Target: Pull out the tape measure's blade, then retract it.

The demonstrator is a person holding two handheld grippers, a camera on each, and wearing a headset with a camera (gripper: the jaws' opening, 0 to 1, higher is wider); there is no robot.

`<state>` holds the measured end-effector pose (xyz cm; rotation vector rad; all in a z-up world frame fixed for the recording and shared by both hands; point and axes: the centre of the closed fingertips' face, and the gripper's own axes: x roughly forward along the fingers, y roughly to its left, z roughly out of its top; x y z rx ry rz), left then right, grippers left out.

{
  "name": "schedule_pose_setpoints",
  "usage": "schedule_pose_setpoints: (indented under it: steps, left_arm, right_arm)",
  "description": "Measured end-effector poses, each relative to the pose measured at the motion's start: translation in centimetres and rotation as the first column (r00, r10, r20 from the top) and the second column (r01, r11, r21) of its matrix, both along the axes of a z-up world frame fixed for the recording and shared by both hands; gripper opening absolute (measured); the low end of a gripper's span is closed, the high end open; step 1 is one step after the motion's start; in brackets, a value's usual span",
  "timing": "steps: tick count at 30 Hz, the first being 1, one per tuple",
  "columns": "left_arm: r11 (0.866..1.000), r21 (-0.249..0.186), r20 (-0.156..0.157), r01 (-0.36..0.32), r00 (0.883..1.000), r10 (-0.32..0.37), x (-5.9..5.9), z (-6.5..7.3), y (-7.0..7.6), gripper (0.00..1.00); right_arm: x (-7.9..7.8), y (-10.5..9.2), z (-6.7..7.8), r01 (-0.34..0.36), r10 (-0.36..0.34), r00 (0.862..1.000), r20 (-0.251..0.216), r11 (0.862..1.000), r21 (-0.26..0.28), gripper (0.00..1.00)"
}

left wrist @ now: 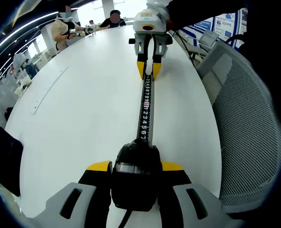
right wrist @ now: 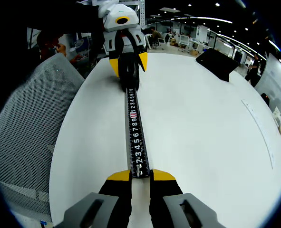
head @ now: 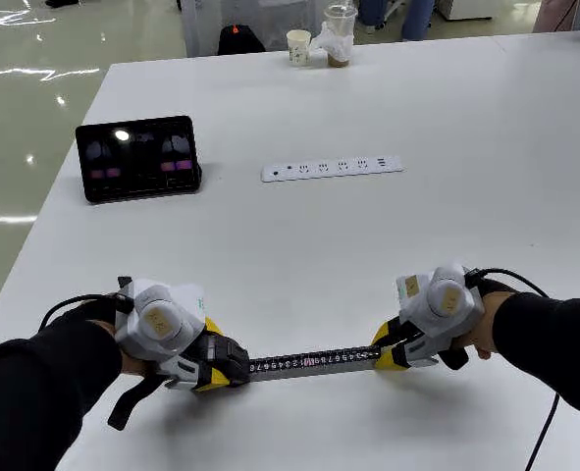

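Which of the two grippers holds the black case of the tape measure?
The left gripper: its jaws are shut on the case, while the right gripper pinches the tip of the blade.

White table (head: pixel 447 118) is carrying a power strip (head: pixel 332 168); tablet (head: pixel 137 157) is lying left of it, cups (head: pixel 298 46) standing beyond it.

Wide white table (head: pixel 270 255) on glossy pale floor (head: pixel 25 118), grey mesh chair (left wrist: pixel 245 118) alongside, ceiling lights (right wrist: pixel 211 19) overhead.
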<state>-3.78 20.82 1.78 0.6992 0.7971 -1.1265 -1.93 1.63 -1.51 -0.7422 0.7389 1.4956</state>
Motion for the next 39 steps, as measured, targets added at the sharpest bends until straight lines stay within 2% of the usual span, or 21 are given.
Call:
schedule_pose_setpoints:
  steps: [39]
  left_arm:
    - [1.000,0.001,0.002,-0.001,1.000,0.001,-0.1,0.0,0.0,0.32]
  right_arm:
    - [0.3,-3.0,0.3,0.026,-0.026,1.000,0.002,1.000,-0.016,0.10]
